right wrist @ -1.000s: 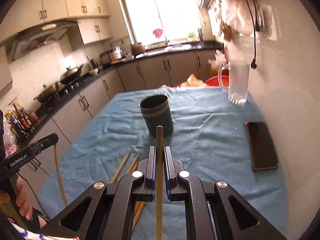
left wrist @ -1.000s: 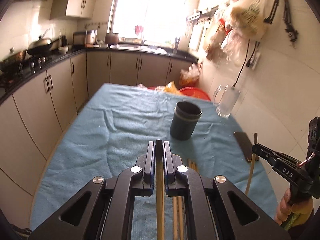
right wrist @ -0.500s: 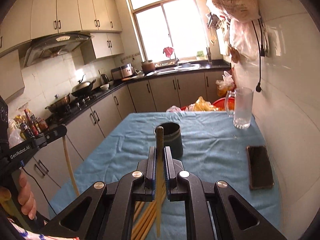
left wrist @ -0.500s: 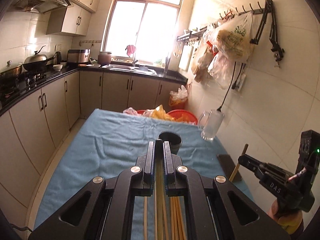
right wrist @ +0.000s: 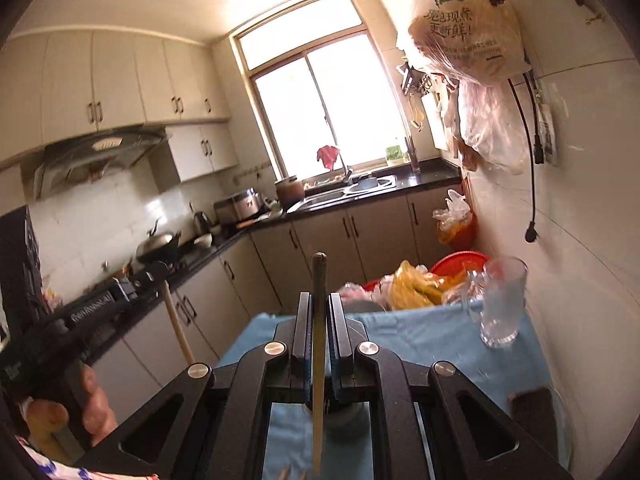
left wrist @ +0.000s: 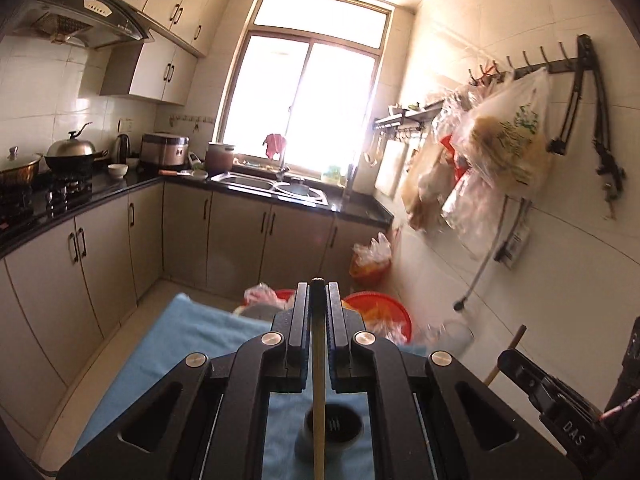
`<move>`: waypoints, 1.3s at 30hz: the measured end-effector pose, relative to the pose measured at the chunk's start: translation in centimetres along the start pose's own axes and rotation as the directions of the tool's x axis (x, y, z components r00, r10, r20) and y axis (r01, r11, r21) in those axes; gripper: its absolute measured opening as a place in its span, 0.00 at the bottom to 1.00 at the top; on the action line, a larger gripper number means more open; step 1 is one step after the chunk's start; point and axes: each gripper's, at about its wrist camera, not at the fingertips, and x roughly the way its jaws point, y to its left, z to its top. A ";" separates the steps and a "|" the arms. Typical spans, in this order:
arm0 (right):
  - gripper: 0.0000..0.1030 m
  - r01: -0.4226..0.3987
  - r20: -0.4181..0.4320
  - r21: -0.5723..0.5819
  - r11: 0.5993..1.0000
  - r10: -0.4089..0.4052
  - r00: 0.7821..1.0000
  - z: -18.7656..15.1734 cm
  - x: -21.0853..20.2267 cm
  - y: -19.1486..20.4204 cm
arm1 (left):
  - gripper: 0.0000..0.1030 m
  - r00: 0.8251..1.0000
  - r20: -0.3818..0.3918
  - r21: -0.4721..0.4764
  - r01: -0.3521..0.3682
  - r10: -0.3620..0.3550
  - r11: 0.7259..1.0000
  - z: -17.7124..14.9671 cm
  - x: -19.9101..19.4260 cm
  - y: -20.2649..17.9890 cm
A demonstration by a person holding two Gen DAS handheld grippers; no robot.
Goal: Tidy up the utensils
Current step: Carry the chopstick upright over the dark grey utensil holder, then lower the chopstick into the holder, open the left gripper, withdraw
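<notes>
Both grippers are tipping up since before, each chopstick now hanging over the dark cup [left wrist: 333, 426]. Left gripper [left wrist: 317, 286] and right gripper [right wrist: 319, 298] jaws are squeezing one chopstick [left wrist: 318, 400] each, ready for dropping in.

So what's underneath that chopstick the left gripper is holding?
Under the chopstick pinched in the left gripper stands the dark holder cup on the blue cloth. A slotted bottom shows inside; the gripper body hides the rest.
</notes>
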 end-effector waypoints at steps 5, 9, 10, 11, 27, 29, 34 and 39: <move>0.07 -0.001 0.001 0.068 0.998 0.001 1.000 2.1 4.5 -2.3 | 0.06 1.000 -0.001 -0.014 0.009 -0.009 1.000 1.8 5.4 -1.3; 0.07 0.019 -0.026 0.072 0.997 -0.017 1.000 1.7 8.0 -3.5 | 0.06 1.000 -0.019 -0.005 0.005 -0.005 1.000 1.5 9.2 -2.2; 0.07 0.025 -0.043 0.068 0.997 -0.022 0.999 1.3 8.9 -3.8 | 0.06 1.000 -0.027 0.013 -0.006 0.007 1.000 1.0 10.3 -2.5; 0.07 0.030 -0.067 0.064 0.998 -0.026 0.997 0.7 9.9 -4.0 | 0.06 0.999 -0.036 0.028 -0.017 0.018 0.999 0.6 11.0 -2.6; 0.32 0.079 -0.240 0.056 0.995 -0.064 0.969 -5.1 14.6 -6.5 | 0.38 0.978 -0.167 0.042 -0.123 0.128 0.992 -3.9 12.6 0.0; 0.33 0.082 -0.240 0.057 0.995 -0.066 0.968 -5.1 14.0 -6.5 | 0.42 0.978 -0.162 0.039 -0.125 0.130 0.991 -3.7 11.1 0.7; 0.33 0.083 -0.225 0.072 0.994 -0.065 0.972 -5.3 11.6 -6.0 | 0.42 0.977 -0.152 0.060 -0.144 0.152 0.988 -3.6 7.3 2.1; 0.39 0.088 -0.195 0.034 0.995 -0.080 0.977 -6.0 8.4 -5.0 | 0.49 0.975 -0.137 0.062 -0.169 0.176 0.984 -4.2 3.2 3.8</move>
